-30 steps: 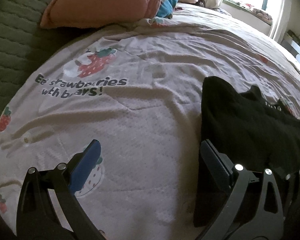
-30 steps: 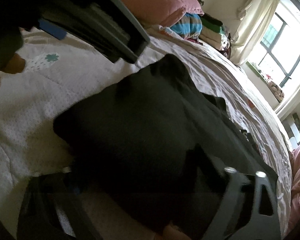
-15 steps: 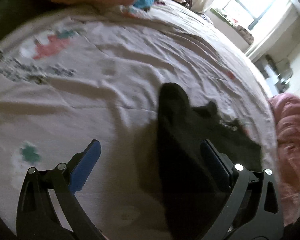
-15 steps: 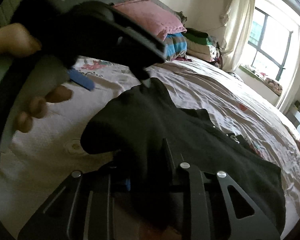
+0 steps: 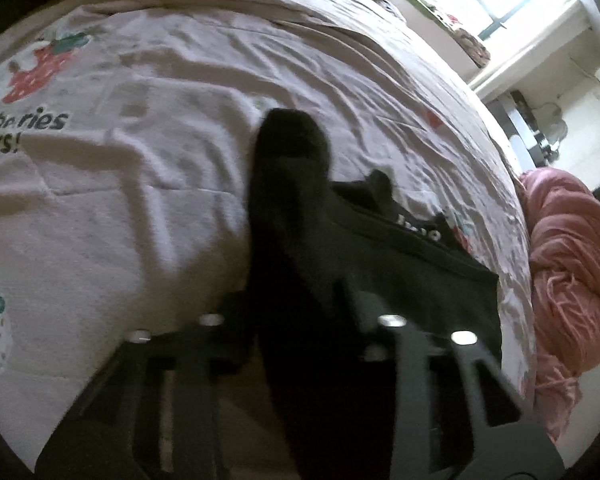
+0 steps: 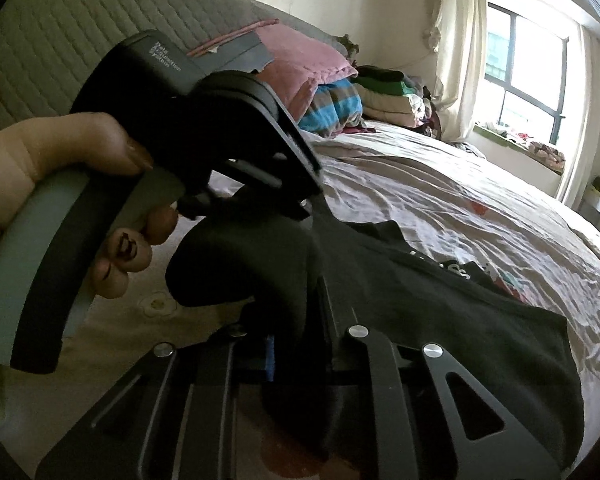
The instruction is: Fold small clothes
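Black garment [image 5: 380, 264] lies on the bed's strawberry-print cover [image 5: 140, 184], one edge lifted off it. Left gripper [image 5: 296, 320]: fingers closed narrow, pinching a raised fold of the garment. Right gripper [image 6: 300, 344]: fingers likewise clamped on the garment's near edge. The left hand [image 6: 40, 168] holds its gripper's handle above the garment. A pink blanket [image 5: 572, 280] lies beyond the garment.

Bed [image 5: 188, 208] under a strawberry-print quilt

A black garment [image 5: 412, 264] lies partly on the quilt; a pink pillow [image 6: 300, 64] and folded clothes [image 6: 384, 96] sit at the head, a pink blanket [image 5: 572, 264] along one edge.
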Motion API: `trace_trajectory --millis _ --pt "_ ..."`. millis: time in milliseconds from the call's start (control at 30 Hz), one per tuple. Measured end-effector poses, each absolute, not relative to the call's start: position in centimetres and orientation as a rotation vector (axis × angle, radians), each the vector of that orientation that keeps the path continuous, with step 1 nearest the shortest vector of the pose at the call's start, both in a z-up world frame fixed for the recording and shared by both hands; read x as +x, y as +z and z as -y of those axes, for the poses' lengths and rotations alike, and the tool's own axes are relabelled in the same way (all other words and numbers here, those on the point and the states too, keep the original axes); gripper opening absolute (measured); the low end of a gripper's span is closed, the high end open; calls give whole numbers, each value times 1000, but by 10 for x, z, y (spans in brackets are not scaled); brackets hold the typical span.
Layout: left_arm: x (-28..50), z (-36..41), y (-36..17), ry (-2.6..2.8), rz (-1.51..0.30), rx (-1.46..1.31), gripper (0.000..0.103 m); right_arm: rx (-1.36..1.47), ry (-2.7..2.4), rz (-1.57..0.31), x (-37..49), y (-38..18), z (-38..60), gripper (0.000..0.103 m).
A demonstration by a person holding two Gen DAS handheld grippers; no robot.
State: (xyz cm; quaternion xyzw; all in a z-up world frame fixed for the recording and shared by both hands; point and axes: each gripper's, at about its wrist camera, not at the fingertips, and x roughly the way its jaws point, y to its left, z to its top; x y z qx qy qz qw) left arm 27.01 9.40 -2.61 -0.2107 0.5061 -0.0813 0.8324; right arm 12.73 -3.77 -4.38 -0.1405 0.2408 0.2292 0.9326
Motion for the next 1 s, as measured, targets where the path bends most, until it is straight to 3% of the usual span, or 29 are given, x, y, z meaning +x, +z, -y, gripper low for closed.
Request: trace_trajectory --millis 100,567,1000 --pt "265 -77 -14 -162 -1042 -372 15 -275 460 -486 124 -39 44 14" --pt "239 -4 53 -213 -934 -242 15 -139 372 -418 96 1 112 11" --pt "229 67 66 -255 -941 -167 15 -19 306 -442 82 11 178 9"
